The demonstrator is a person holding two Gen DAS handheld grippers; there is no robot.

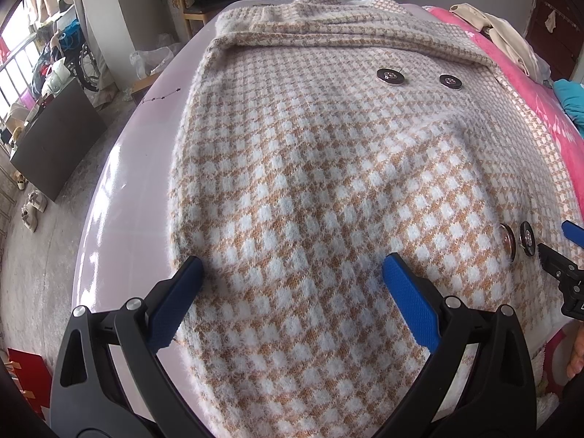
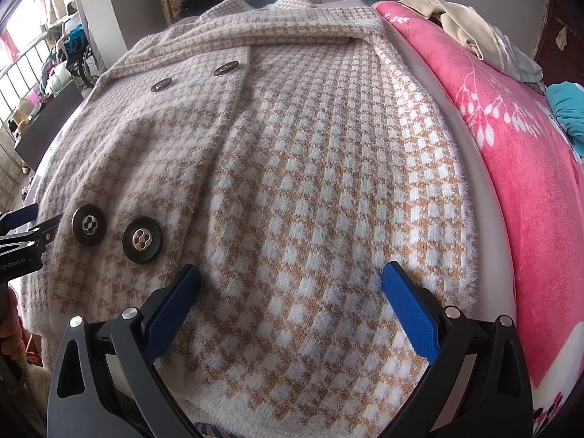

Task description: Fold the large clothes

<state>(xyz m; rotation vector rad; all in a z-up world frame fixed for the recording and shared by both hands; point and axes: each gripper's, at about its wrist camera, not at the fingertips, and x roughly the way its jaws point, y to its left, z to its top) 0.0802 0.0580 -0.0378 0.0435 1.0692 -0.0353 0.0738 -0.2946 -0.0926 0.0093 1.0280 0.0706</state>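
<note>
coat (image 1: 321,168) lies spread flat, buttons up, on the pale counter (image 1: 120,197), with a pink blanket (image 2: 511,168) just beside its right edge. we hold the left tool (image 1: 292,273) and the right tool (image 2: 290,281) low over the near hem, each with its jaws wide apart and gripping nothing. to fold well, we judge each tool should pinch through both layers at matching spots on the hem, then lift evenly toward the collar (image 2: 262,25), avoiding the near buttons (image 2: 143,239).
</note>
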